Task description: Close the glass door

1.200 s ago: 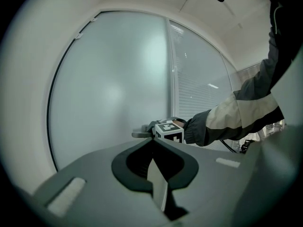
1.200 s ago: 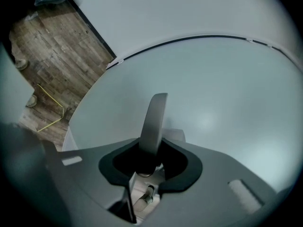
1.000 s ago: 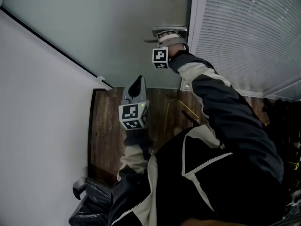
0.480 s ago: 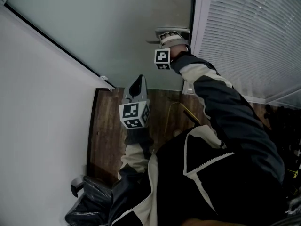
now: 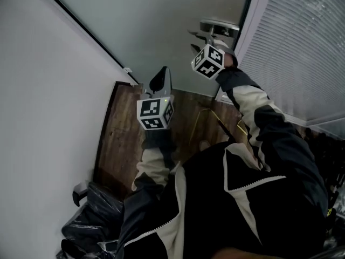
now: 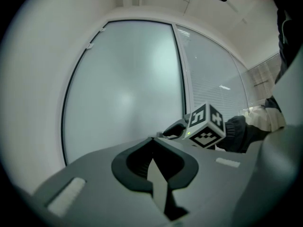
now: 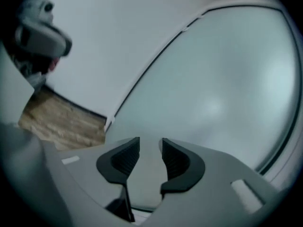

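The frosted glass door [image 5: 161, 20] fills the top of the head view, with its metal handle [image 5: 220, 27] at its right edge beside the frame. My right gripper [image 5: 207, 43] is just below and left of the handle, off it. In the right gripper view its jaws [image 7: 150, 149] are opening with nothing between them, facing the bare glass [image 7: 227, 79]. My left gripper [image 5: 159, 82] hangs lower and to the left, pointing at the door [image 6: 123, 89]; its jaws [image 6: 151, 140] are shut on nothing. The right gripper's marker cube [image 6: 205, 125] shows in the left gripper view.
A window with white slatted blinds [image 5: 302, 47] adjoins the door on the right. A white wall [image 5: 48, 90] runs along the left. Below lies a wooden floor [image 5: 121, 134], with a black bag [image 5: 91, 225] at the lower left. My body takes up the lower right.
The right gripper has come off the door handle, rolled and drawn back, and its jaws have opened. The left gripper has risen slightly. The head view has shifted.
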A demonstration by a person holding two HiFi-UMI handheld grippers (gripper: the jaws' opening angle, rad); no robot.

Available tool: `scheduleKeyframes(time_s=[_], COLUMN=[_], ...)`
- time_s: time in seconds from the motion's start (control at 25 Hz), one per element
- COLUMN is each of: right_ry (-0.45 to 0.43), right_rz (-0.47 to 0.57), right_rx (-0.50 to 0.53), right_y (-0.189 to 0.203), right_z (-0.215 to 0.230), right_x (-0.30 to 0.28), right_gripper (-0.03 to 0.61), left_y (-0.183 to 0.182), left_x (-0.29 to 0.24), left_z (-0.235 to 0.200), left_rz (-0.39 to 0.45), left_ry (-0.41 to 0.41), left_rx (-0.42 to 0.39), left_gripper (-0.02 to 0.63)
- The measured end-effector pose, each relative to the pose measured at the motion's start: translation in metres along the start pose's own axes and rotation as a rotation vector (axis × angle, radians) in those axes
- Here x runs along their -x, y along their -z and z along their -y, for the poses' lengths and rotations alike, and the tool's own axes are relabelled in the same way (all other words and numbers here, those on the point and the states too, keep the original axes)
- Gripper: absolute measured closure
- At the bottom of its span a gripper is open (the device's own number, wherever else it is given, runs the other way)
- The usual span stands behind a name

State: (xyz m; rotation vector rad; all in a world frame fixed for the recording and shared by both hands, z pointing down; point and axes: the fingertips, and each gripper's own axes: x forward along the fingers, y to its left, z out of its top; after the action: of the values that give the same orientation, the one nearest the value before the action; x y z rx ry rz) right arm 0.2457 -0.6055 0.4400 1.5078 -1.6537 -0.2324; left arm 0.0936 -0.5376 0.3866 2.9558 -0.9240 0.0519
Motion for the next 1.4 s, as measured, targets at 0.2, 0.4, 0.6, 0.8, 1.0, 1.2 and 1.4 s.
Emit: scheduleKeyframes(time_s=[0.2,0.4,0.6,0.8,1.0,1.2,1.4], right_ry=[-0.090,-0.065,-0.136,-0.138,-0.122,-0.116,-0.115], right_rz=[0.289,0.427,0.426,0.412,0.407,0.406,0.412], right_rx=[-0.407,-0.526,-0.629,-0.660,-0.649,-0.621,-0.600], right_y=[-0.086,-0.142,-0.164,-0.187,-0.201,-0.215,-0.226], right_z=[-0.043,-0.089,-0.158,-0.187,-0.207,-0.226,-0.236], right_x=[0.067,0.115,0.132,0.140,0.149,0.158,0.165], right_gripper=[0.495,0.568,0.577,0.578,0.577,0.577,0.577], left_y=[-0.019,-0.024,-0.018,-0.014,-0.011,-0.011,-0.013], left_x=[0.035,0.087,0.136,0.166,0.191,0.212,0.225], left_z=[-0.038,-0.069,-0.085,-0.104,-0.112,-0.119,-0.122], left_rz=[0.034,0.044,0.036,0.028,0.026,0.037,0.045], left_ry=[-0.028,-0.042,-0.044,-0.052,-0.052,-0.055,-0.061], left_rx=[0.018,0.028,0.017,0.011,0.009,0.009,0.009], left_gripper=[0.607,0.607,0.607,0.607,0.607,0.607,0.607])
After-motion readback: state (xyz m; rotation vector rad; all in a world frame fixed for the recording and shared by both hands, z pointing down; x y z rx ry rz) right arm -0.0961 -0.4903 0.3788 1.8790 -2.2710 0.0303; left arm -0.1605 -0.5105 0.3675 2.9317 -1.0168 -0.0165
